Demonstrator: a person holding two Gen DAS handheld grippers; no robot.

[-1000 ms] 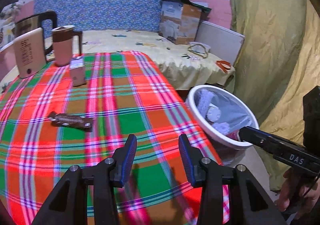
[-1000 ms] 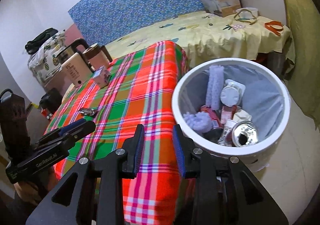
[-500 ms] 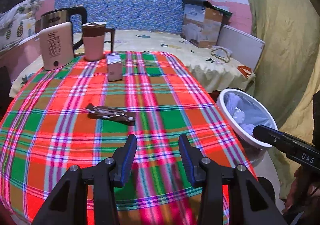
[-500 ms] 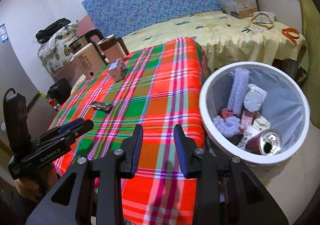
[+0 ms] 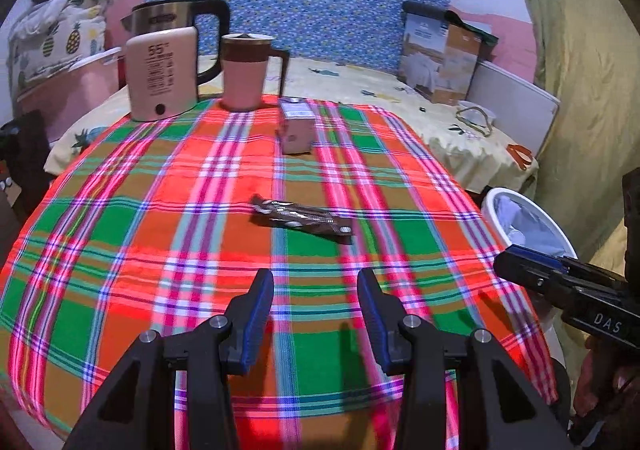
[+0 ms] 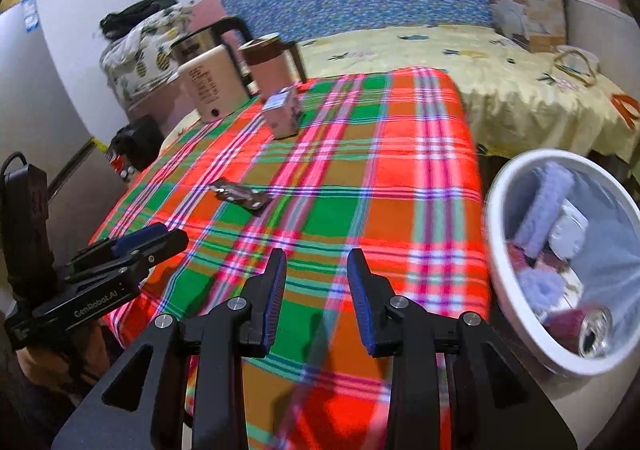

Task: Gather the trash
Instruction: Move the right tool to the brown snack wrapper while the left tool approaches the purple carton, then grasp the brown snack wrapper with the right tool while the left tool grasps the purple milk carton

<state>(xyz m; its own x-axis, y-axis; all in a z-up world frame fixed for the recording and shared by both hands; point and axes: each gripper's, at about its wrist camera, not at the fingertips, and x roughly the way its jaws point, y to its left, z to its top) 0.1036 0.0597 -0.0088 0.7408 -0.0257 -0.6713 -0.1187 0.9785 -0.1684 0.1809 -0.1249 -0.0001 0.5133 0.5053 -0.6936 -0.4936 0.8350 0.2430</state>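
Note:
A dark brown snack wrapper lies flat near the middle of the plaid tablecloth; it also shows in the right wrist view. A small pink carton stands upright behind it. My left gripper is open and empty, a short way in front of the wrapper. My right gripper is open and empty over the table's near right edge. A white bin holding trash, including a can, stands on the floor to the right of the table.
A kettle and a pink mug stand at the table's far edge. Behind is a bed with a yellow sheet and a cardboard box. A yellow curtain hangs at right.
Both grippers have swung left, away from the bin toward the table. The wrapper now lies straight ahead of the left gripper. Both stay open.

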